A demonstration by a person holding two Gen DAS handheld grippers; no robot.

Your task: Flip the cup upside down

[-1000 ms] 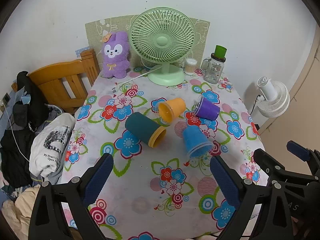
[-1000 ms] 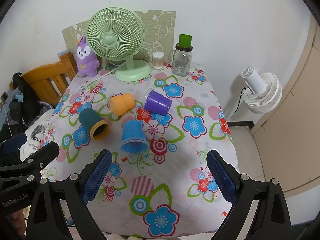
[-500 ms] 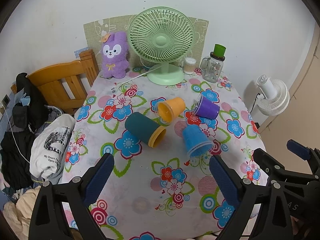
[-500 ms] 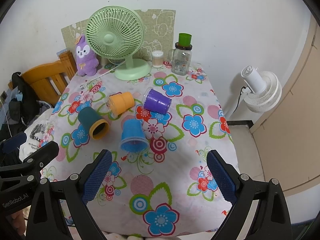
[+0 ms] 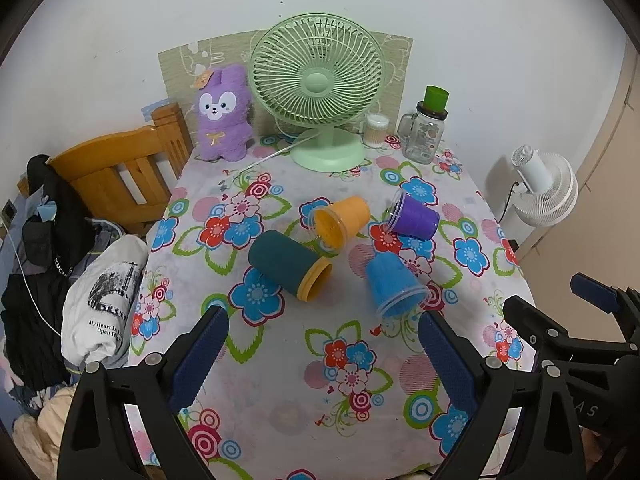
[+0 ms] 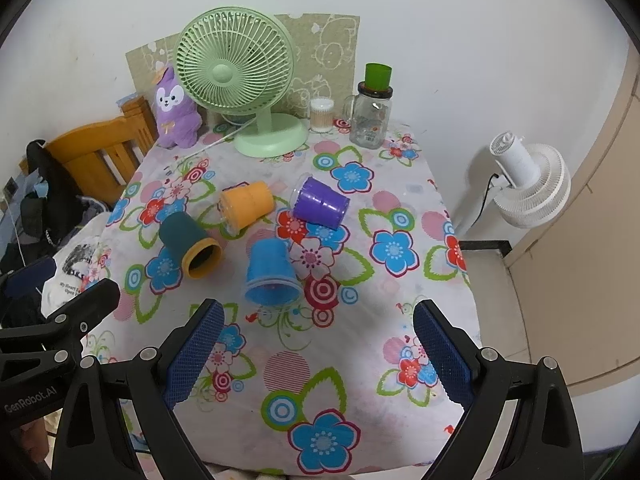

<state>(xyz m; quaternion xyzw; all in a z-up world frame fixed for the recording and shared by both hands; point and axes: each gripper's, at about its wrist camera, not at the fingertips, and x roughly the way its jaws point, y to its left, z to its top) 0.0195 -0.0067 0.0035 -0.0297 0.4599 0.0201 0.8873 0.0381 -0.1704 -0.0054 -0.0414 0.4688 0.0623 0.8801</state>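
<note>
Both tools [image 5: 324, 344] [image 6: 316, 336] apparently gape wide, holding nothing.

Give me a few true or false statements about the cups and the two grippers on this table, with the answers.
1. All four cups lie on their sides. True: the blue cup, purple cup, orange cup and dark teal cup are all tipped over.
2. The right gripper is shut on the blue cup. False: it is open and holds nothing.
3. The left gripper is open. True.
4. The green fan lies flat on the table. False: it stands upright on its base.
5. The purple cup sits nearest the grippers. False: the blue cup does.
</note>
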